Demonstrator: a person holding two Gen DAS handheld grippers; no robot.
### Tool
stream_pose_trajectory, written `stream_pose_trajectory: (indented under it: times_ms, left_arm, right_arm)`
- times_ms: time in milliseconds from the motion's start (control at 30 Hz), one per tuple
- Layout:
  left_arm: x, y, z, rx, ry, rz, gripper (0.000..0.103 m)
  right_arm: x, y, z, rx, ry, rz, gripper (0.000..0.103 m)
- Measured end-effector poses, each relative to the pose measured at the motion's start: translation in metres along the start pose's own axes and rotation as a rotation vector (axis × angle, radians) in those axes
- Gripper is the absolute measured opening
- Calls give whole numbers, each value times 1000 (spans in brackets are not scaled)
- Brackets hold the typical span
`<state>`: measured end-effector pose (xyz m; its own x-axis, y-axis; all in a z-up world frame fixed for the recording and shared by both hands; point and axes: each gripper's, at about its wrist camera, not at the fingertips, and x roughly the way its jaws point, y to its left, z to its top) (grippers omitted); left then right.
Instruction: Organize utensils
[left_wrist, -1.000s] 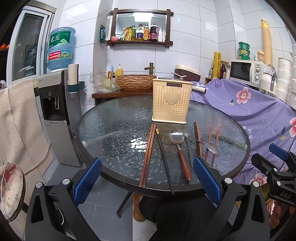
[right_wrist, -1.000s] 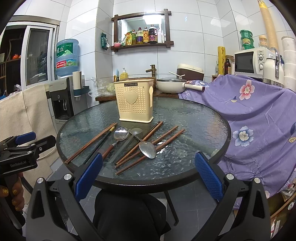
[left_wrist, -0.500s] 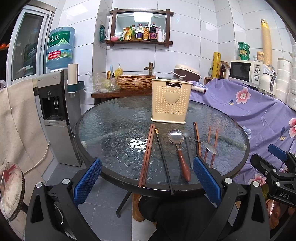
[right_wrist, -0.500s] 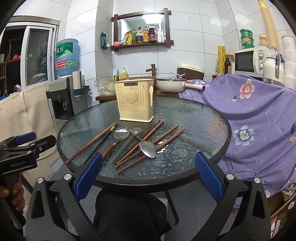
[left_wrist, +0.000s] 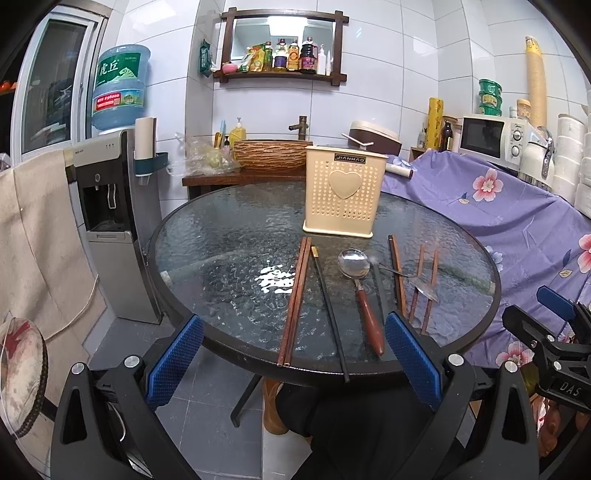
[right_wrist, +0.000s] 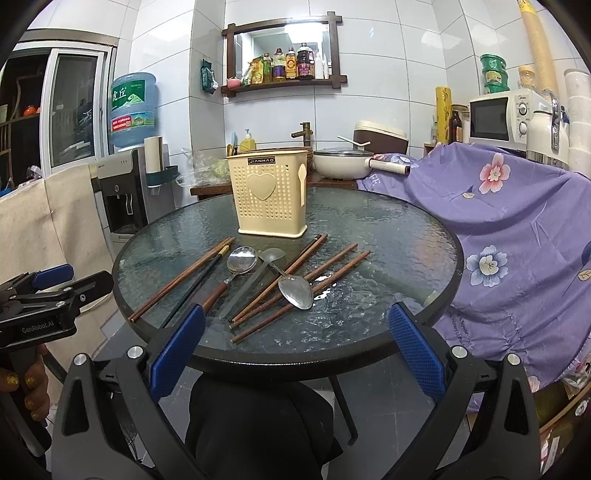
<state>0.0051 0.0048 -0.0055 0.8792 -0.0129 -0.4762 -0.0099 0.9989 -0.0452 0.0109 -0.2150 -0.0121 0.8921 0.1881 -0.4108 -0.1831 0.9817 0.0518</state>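
While I look through the left wrist camera, my left gripper (left_wrist: 291, 354) hangs wide open and empty before the round dark-rimmed glass table (left_wrist: 221, 254). On it stands the cream perforated utensil holder (left_wrist: 341, 192); brown wooden chopsticks (left_wrist: 295, 299) and a wooden-handled metal spoon (left_wrist: 360, 291) lie in front, on the glass. White tiles back the room.

From the right wrist camera, my right gripper (right_wrist: 295, 350) is likewise spread, holding nothing; a purple floral cloth (right_wrist: 517, 221) drapes beside the table.
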Motion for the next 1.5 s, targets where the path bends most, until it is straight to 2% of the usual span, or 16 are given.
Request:
stream_pose_trajectory:
  times_ms: [400,500,667,933,1000,1167,1267,1367,1500]
  left_arm:
    - [13,12,3,-3,15,-10,97]
    - [25,17,6,-15,36,-22,97]
    - [50,20,9,5,90,-26,96]
    - [83,27,22,11,153,-54,84]
    - [93,29,25,3,179,-80,82]
    - [110,31,30,13,212,-65,79]
    - [117,34,32,11,225,-66,78]
    - [125,40,36,6,240,-61,77]
    - [135,44,43,17,251,-57,76]
  right_arm:
    - [18,-7,4,-4,39,-11,98]
    - [33,-13,7,-13,77,-16,98]
    - [65,-25,14,-2,176,39,98]
    - [111,-25,33,-26,270,140,96]
    - [121,-20,37,-55,282,151,93]
    - [144,-21,46,-94,314,107,83]
    - [158,-41,51,-28,348,49,79]
    - [174,-61,54,34,404,4,68]
    - [194,-76,53,49,452,-31,55]
